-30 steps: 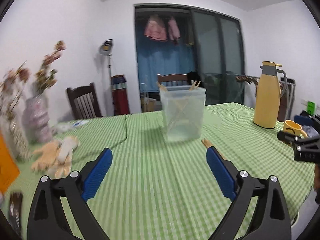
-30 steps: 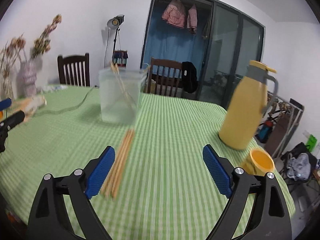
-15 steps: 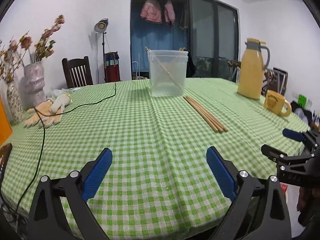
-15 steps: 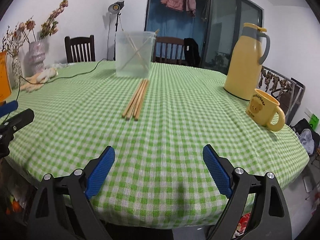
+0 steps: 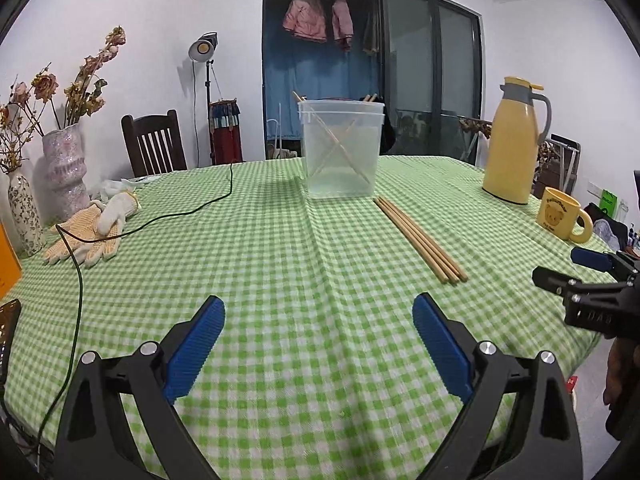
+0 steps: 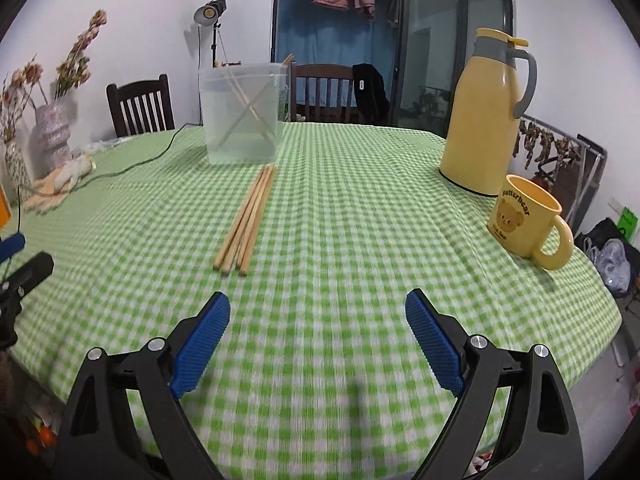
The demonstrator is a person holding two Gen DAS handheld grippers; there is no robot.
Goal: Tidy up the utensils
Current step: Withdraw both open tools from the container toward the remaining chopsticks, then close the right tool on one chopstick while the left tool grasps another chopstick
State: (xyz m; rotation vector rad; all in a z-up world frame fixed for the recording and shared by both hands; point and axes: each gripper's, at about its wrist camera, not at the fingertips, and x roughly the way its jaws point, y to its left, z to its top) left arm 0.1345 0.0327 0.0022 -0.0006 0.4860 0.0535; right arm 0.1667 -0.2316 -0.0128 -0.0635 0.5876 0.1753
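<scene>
Several wooden chopsticks [image 5: 419, 238] [image 6: 248, 219] lie bundled on the green checked tablecloth [image 5: 280, 264], just in front of a clear plastic container [image 5: 341, 148] [image 6: 241, 113] that holds a few crossed chopsticks. My left gripper [image 5: 318, 320] hovers open over the near part of the table with nothing between its blue pads. My right gripper [image 6: 318, 318] is open too and empty, the chopstick bundle lying ahead and to its left. In the left wrist view the right gripper's fingers [image 5: 560, 278] show at the right edge.
A yellow thermos jug [image 6: 486, 110] and a yellow bear mug [image 6: 526, 222] stand at the right. Work gloves [image 5: 94, 230], a black cable [image 5: 132, 232] and vases of dried flowers [image 5: 66, 172] sit at the left. Wooden chairs [image 6: 140, 106] stand behind the table.
Both grippers have pulled back from the container and sunk toward the near table edge, so the whole table and chopstick bundle now show. Both stay open.
</scene>
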